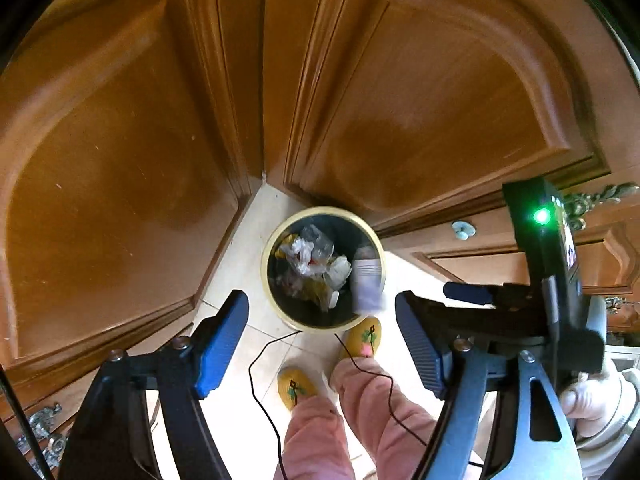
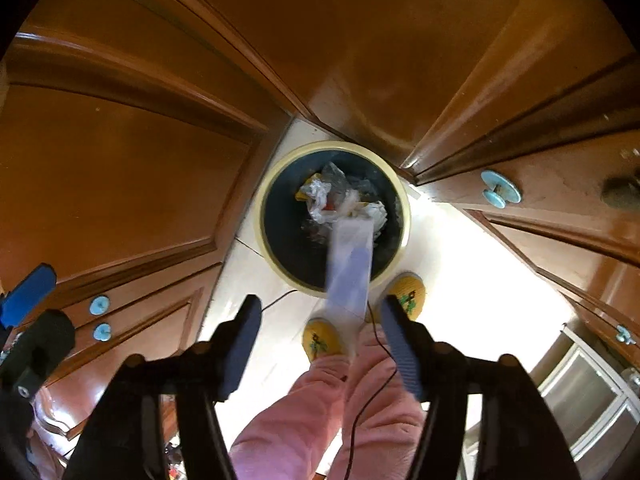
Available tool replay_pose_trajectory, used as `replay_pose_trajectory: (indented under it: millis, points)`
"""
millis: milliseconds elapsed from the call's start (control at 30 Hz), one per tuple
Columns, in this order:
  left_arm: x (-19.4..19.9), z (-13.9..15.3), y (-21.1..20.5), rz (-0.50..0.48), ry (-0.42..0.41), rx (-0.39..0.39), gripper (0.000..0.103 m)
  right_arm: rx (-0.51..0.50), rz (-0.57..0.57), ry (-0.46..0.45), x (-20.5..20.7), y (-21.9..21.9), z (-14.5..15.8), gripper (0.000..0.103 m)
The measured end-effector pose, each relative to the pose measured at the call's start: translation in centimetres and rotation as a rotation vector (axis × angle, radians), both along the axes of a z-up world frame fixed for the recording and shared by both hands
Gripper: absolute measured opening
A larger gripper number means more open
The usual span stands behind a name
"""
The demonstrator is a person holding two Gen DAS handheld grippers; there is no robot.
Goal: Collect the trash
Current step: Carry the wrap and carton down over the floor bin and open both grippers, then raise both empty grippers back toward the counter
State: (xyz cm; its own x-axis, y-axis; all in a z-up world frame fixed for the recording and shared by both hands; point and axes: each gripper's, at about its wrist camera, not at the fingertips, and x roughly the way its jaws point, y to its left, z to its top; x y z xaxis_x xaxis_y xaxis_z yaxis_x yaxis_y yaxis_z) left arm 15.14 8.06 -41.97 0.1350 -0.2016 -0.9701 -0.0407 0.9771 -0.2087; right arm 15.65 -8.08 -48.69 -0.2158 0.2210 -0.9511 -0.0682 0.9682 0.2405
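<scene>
Both grippers point down over the round trash bin [image 2: 276, 184] on the tiled floor [image 2: 460, 264]. Left gripper [image 1: 322, 344] fingers spread wide, holding nothing. Right gripper [image 2: 320, 344] fingers equally wide; a blurred white paper cup [image 2: 350, 264] hangs free between them and the bin's rim, touching neither finger.

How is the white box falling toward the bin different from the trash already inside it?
The white box is a flat-sided, elongated shape, motion-blurred and in mid-air above the trash bin; the crumpled plastic bags are shapeless, sharp and lying settled at the bottom. The box looks plain white with a bluish tint, while the bags are translucent with yellow and red bits showing. Both are over or within the bin's opening, below the open right tongs.
</scene>
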Motion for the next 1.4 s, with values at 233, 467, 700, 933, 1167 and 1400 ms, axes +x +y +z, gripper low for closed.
replay_pose_trajectory:
  millis: [233, 467, 700, 933, 1167, 1400]
  points:
    - [-0.5, 3.8, -0.6, -0.011, -0.037, 0.005, 0.076, 0.040, -0.019, -0.019, -1.5, -0.4, 4.1, 0.067]
    - [-1.5, 10.8, -1.6, -0.057, -0.103, 0.011, 0.077, 0.072, -0.039, -0.095, -3.6, -1.2, 13.3, 0.067]
    - [-2.4, 19.4, -3.5, -0.161, -0.283, 0.050, 0.086, 0.099, -0.060, -0.235, -5.9, -3.2, 22.8, 0.067]
    - [-3.6, 26.6, -4.8, -0.234, -0.417, 0.007, 0.090, 0.074, -0.131, -0.387, -8.7, -6.1, 30.4, 0.067]
    - [-4.2, 30.9, -6.1, -0.228, -0.489, -0.086, 0.098, 0.027, -0.202, -0.522, -10.6, -9.3, 36.6, 0.067]
    - [-3.7, 35.5, -7.6, -0.261, -0.572, -0.122, 0.100, 0.010, -0.275, -0.631, -11.3, -11.3, 41.5, 0.067]
